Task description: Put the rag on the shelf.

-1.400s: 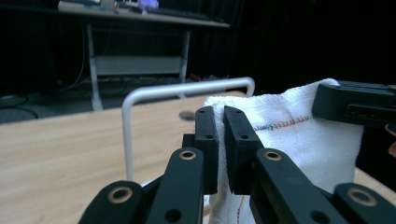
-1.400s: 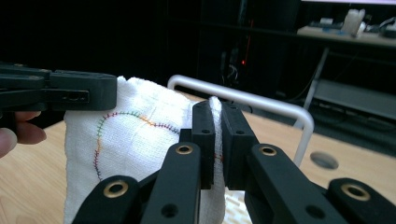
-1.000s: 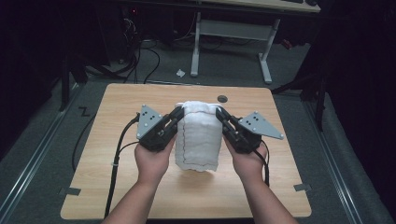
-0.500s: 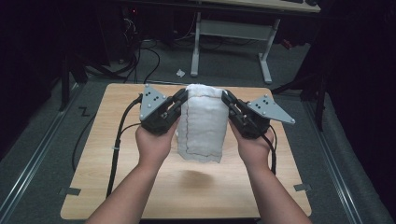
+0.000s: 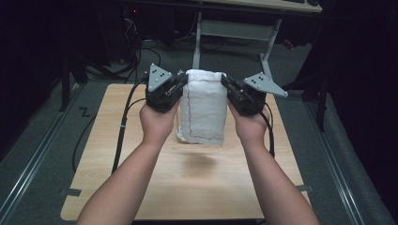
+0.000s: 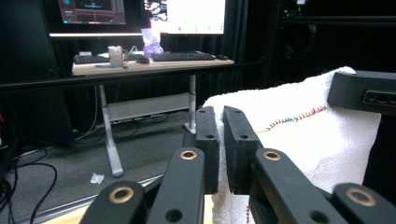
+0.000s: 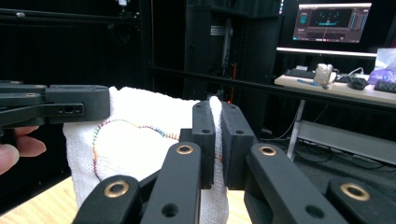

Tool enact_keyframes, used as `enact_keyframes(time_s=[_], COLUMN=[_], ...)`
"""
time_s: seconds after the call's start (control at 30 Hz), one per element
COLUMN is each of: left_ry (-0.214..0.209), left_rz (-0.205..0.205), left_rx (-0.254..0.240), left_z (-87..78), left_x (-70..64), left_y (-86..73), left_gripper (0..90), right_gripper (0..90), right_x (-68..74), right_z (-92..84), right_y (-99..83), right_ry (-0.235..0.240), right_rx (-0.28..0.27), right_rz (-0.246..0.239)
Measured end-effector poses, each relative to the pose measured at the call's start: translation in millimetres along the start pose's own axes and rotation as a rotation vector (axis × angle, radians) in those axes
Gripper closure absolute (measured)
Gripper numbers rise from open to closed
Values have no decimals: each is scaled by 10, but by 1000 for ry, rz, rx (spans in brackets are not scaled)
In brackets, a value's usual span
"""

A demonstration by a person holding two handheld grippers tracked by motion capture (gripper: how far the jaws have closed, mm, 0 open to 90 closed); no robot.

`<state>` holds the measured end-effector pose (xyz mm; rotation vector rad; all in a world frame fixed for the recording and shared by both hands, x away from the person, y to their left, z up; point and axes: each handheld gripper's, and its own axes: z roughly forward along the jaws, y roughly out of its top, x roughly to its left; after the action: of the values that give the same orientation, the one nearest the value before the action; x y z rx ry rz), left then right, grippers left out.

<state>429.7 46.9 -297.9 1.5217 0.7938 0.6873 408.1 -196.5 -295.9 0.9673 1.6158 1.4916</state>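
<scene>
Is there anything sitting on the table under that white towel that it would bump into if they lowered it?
Nothing visible. The white towel hangs from the left gripper and right gripper, each clamped on a top corner, and the wooden table beneath it looks bare.

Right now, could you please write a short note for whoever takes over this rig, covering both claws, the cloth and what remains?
Left claw: shut on the top left corner of the white woven cloth with multicoloured edge stitching.
Right claw: shut on the cloth's top right corner.
Cloth: hangs folded between both claws, its lower edge clear above the light wooden table.
Done: both corners gripped, cloth off the table.
Left: probably lay it flat or fold it again; keep both grips until it rests on the table.
</scene>
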Motion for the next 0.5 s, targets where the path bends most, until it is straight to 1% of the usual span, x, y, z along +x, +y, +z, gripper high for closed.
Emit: enact_keyframes(time_s=[0.03, 0.07, 0.13, 0.17, 0.2, 0.23, 0.27, 0.3, 0.33, 0.37, 0.4, 0.43, 0.47, 0.5], left_ry=[2, 5, 8, 10, 12, 15, 17, 15, 19, 25, 22, 26, 36, 36], left_rz=[0, -1, -10, -14, -14, -9, -3, 5, 16, 20, 14, 12, 4, 4], left_rx=[1, 2, -1, 2, 3, 6, 11, 8, 13, 21, 25, 30, 41, 41], left_z=[26, 51, 98, 123, 150, 178, 209, 238, 270, 304, 339, 376, 463, 463], left_x=[26, 51, 109, 138, 161, 180, 199, 212, 223, 240, 264, 289, 333, 333], left_y=[8, 15, 30, 43, 55, 68, 78, 80, 80, 79, 75, 69, 42, 42], left_gripper=[854, 854, 854, 854, 854, 854, 853, 853, 853, 852, 852, 852, 852, 851], right_gripper=[861, 861, 860, 861, 861, 860, 860, 860, 860, 860, 860, 860, 860, 860], right_x=[-17, -17, -41, -61, -61, -67, -94, -94, -113, -158, -179, -179, -221, -221], right_z=[40, 40, 121, 192, 192, 230, 311, 311, 350, 427, 470, 470, 552, 552], right_y=[2, 2, 14, 30, 30, 37, 52, 52, 58, 54, 45, 45, 24, 24], right_ry=[-2, -2, -4, 1, 1, -4, -8, -8, -13, -13, -16, -16, -20, -20], right_rx=[0, 0, 8, 8, 8, 10, 20, 20, 23, 28, 35, 35, 53, 53], right_rz=[7, 7, 7, 9, 9, 3, 4, 4, 8, 22, 26, 26, 35, 35])
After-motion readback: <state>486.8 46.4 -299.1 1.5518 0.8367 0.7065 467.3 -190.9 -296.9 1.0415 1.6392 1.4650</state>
